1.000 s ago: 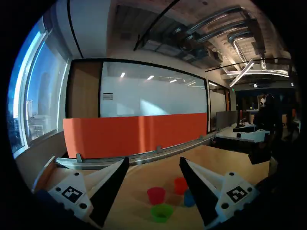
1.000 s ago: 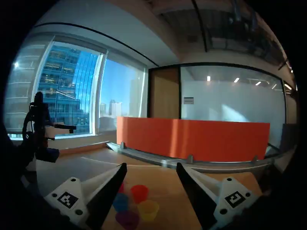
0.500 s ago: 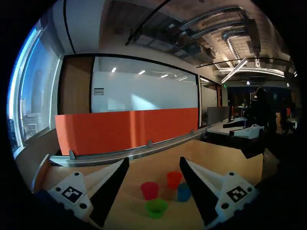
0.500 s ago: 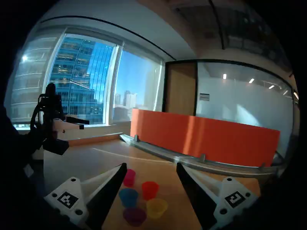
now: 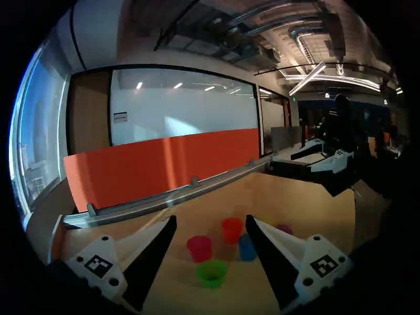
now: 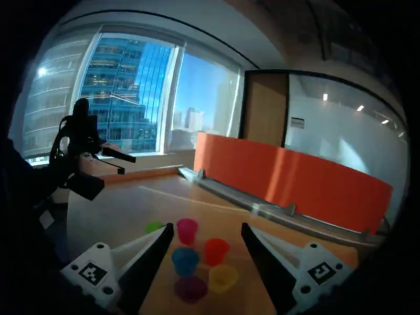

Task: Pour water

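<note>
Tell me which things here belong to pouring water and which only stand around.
Job: pink cup, red cup, blue cup, yellow cup, purple cup, green cup; left gripper, right gripper, both open.
Around: orange partition, windows, wooden table.

Six cups stand in a loose cluster on the pale wooden tabletop [image 6: 131, 205]. In the right gripper view, take the small blue plastic cup [image 6: 185, 261] as the dial's centre. The pink plastic cup [image 6: 187, 231] stands at 12 o'clock, the red plastic cup [image 6: 216, 251] at 2, the yellow plastic cup [image 6: 222, 277] at 4 and the purple plastic cup [image 6: 190, 289] at 6. The green plastic cup [image 6: 154, 227] sits out toward 11, a little apart from the rest. Behind the cluster a grey metal rail [image 6: 231, 191] runs along the table's far edge, with the long orange partition panel [image 6: 294, 178] just behind it. Tall glass windows [image 6: 131, 100] rise at 10 o'clock.
</note>
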